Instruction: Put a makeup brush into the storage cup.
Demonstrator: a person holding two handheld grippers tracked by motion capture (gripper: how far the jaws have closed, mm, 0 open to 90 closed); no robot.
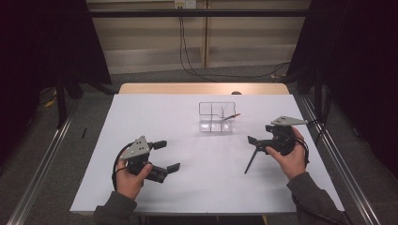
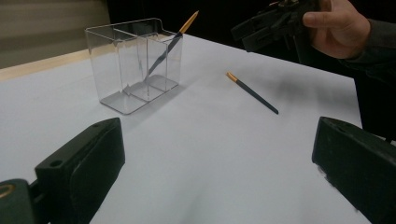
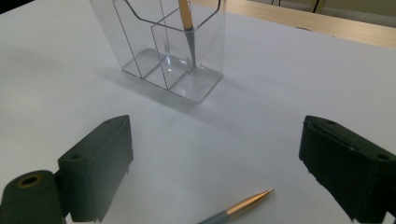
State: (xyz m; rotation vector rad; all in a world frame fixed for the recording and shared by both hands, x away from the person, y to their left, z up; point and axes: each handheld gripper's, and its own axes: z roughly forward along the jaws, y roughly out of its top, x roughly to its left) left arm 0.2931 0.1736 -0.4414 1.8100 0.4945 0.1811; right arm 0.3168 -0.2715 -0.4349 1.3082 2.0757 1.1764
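Slim pen on the table, one already in the clear holder

High view: a clear plastic desk organiser with divided compartments (image 1: pixel 216 117) stands near the far middle of the white table (image 1: pixel 155 122), and a dark grey pen with a gold tip (image 1: pixel 231 116) leans in its right-hand compartment. A second slim dark grey pen with a gold end (image 1: pixel 250 161) lies flat on the table, just below the right gripper (image 1: pixel 256 143), which hovers with its jaws spread and nothing between them. The left gripper (image 1: pixel 168 157) sits well apart at the near left, jaws wide and empty

Left gripper view: both black jaws stand far apart with bare table between them. The loose pen (image 2: pixel 252 92) lies flat beyond them, and the organiser (image 2: pixel 135 63) is farther off with its leaning pen (image 2: pixel 172 43) poking above the rim. The right gripper (image 2: pixel 271 25) hangs above the loose pen

Right gripper view: the jaws are wide open, holding nothing. The gold end of the loose pen (image 3: pixel 243 205) lies between and below them, and the organiser (image 3: pixel 168 44) stands ahead

The pen looks light, stiff and smooth, so it will likely roll or skid if nudged. A pinch across the barrel near its middle should keep it from tipping. The organiser looks light too and may slide if knocked
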